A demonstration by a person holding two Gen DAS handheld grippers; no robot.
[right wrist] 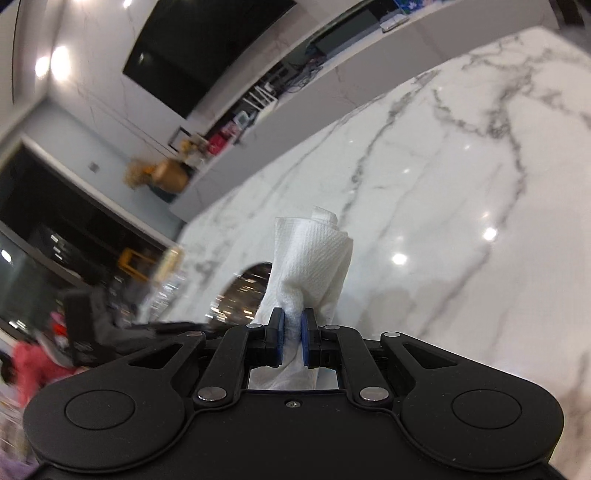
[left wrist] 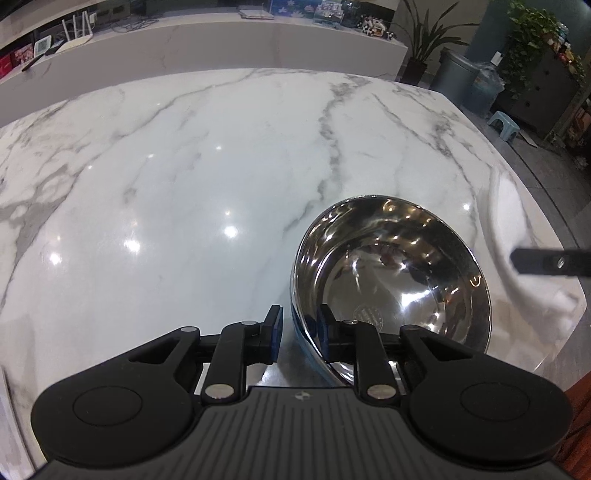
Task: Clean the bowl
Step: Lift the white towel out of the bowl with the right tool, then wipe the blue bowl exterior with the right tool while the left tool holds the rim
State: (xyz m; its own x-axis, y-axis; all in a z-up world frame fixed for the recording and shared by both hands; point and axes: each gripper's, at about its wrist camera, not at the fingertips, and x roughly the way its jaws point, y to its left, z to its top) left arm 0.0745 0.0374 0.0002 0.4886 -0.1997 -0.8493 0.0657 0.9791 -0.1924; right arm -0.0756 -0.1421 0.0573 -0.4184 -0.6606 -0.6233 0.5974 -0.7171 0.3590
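Note:
A shiny steel bowl (left wrist: 399, 280) stands tilted on the white marble table (left wrist: 184, 184), its opening facing up and left. My left gripper (left wrist: 298, 332) straddles the bowl's near rim, one pad inside and one outside, closed on it. My right gripper (right wrist: 293, 332) is shut on a rolled white paper towel (right wrist: 314, 254) and holds it above the table. In the left wrist view one right finger (left wrist: 546, 263) and the blurred towel (left wrist: 517, 229) show to the right of the bowl. In the right wrist view the bowl (right wrist: 243, 291) shows partly behind the towel.
A long white counter (left wrist: 221, 40) with small items runs behind the table. A grey bin (left wrist: 458, 77), potted plants (left wrist: 424, 33) and a small blue stool (left wrist: 504, 123) stand on the floor past the table's right edge.

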